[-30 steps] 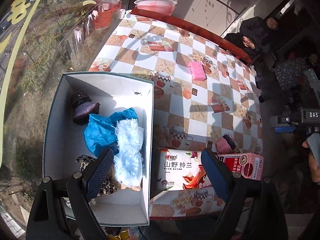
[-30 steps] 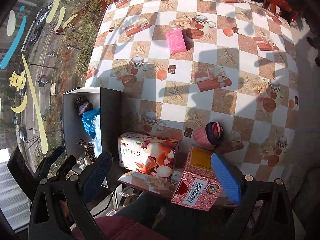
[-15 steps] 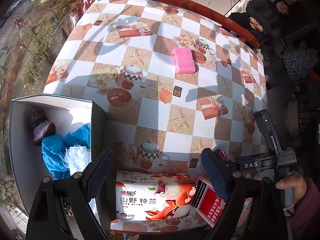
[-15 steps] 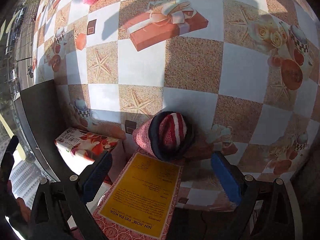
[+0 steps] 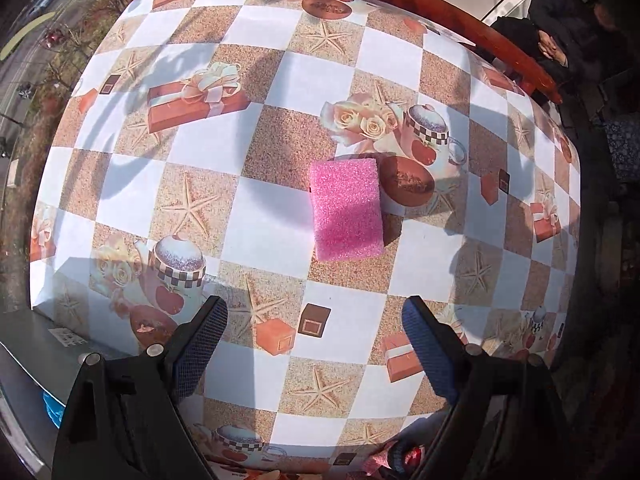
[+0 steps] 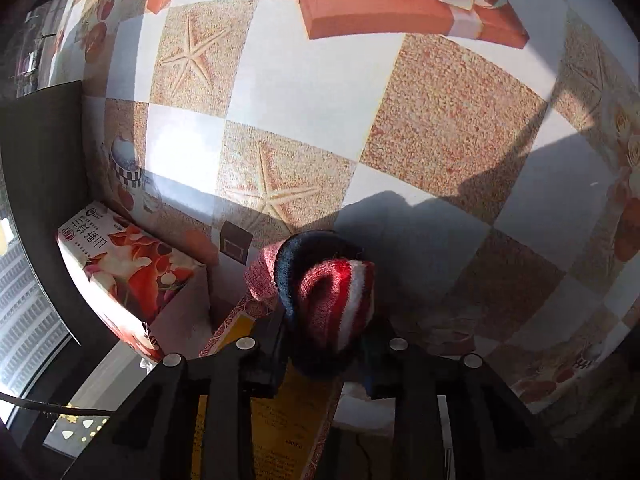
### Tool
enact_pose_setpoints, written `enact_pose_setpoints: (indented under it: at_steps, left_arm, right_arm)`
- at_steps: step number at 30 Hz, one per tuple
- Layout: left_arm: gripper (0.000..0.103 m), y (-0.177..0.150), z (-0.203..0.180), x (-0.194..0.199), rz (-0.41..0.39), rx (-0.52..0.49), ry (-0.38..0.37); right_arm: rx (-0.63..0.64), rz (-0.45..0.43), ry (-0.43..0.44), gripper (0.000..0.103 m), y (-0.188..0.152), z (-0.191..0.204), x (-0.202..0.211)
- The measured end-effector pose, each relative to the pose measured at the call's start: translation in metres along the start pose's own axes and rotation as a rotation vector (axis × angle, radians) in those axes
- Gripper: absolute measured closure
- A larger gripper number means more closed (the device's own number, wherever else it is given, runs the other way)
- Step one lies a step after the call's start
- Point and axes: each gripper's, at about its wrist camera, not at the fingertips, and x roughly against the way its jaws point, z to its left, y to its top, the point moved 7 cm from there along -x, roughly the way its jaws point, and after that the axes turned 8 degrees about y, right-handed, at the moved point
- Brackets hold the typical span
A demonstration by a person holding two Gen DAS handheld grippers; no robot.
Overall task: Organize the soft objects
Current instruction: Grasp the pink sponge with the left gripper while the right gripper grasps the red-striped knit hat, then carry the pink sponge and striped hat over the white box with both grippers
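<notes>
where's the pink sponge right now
In the left wrist view the pink sponge lies flat mid-table, ahead of the open left gripper and untouched, its right edge beside the printed brown bowl on the tablecloth.

Left gripper (image 5: 314, 320) wide, right gripper (image 6: 325, 344) clamped.

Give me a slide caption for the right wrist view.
Right claw shut on a rolled red, white and navy knit sock beside two cartons on the checkered tablecloth.

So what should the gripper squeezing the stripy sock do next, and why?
Probably lift it. The right gripper has just closed on the rolled striped sock, which sits on the checkered tablecloth against the red box, so rising should free it.
</notes>
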Motion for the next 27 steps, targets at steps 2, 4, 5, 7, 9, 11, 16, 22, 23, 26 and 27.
enact_pose_setpoints:
  at_steps: [2, 4, 5, 7, 9, 11, 16, 22, 23, 26, 27]
  left_arm:
    - [0.012, 0.013, -0.007, -0.01, 0.0, 0.004, 0.019]
    - [0.012, 0.024, -0.011, -0.022, 0.003, 0.003, 0.045]
    - [0.012, 0.028, -0.012, -0.028, 0.011, 0.001, 0.059]
    - [0.012, 0.033, -0.015, -0.042, 0.04, 0.007, 0.083]
    - [0.012, 0.035, -0.016, -0.055, 0.066, 0.014, 0.104]
    - [0.01, 0.034, -0.019, -0.064, 0.079, 0.0, 0.119]
    - [0.018, 0.039, -0.026, -0.06, 0.042, -0.024, 0.109]
    - [0.054, 0.037, -0.038, -0.038, -0.027, -0.124, 0.113]
    - [0.054, 0.034, -0.037, -0.032, -0.049, -0.131, 0.117]
    - [0.054, 0.021, -0.033, -0.007, -0.102, -0.153, 0.112]
    - [0.054, 0.014, -0.03, 0.004, -0.123, -0.165, 0.109]
  right_arm:
    - [-0.004, -0.081, 0.042, 0.075, -0.005, -0.005, 0.012]
    - [-0.014, -0.158, 0.055, 0.075, -0.013, -0.013, 0.028]
    - [-0.024, -0.196, 0.068, 0.075, -0.018, -0.018, 0.037]
    - [-0.046, -0.266, 0.098, 0.075, -0.028, -0.027, 0.052]
    - [-0.053, -0.357, 0.085, 0.075, -0.038, -0.033, 0.071]
    - [-0.048, -0.442, 0.05, 0.075, -0.044, -0.04, 0.091]
    - [-0.093, -0.54, 0.096, 0.075, -0.059, -0.047, 0.114]
    - [-0.111, -0.587, 0.101, 0.075, -0.057, -0.042, 0.119]
    - [-0.113, -0.593, 0.099, 0.075, -0.058, -0.041, 0.121]
    - [-0.114, -0.614, 0.102, 0.075, -0.061, -0.035, 0.126]
    - [-0.112, -0.622, 0.102, 0.075, -0.061, -0.031, 0.129]
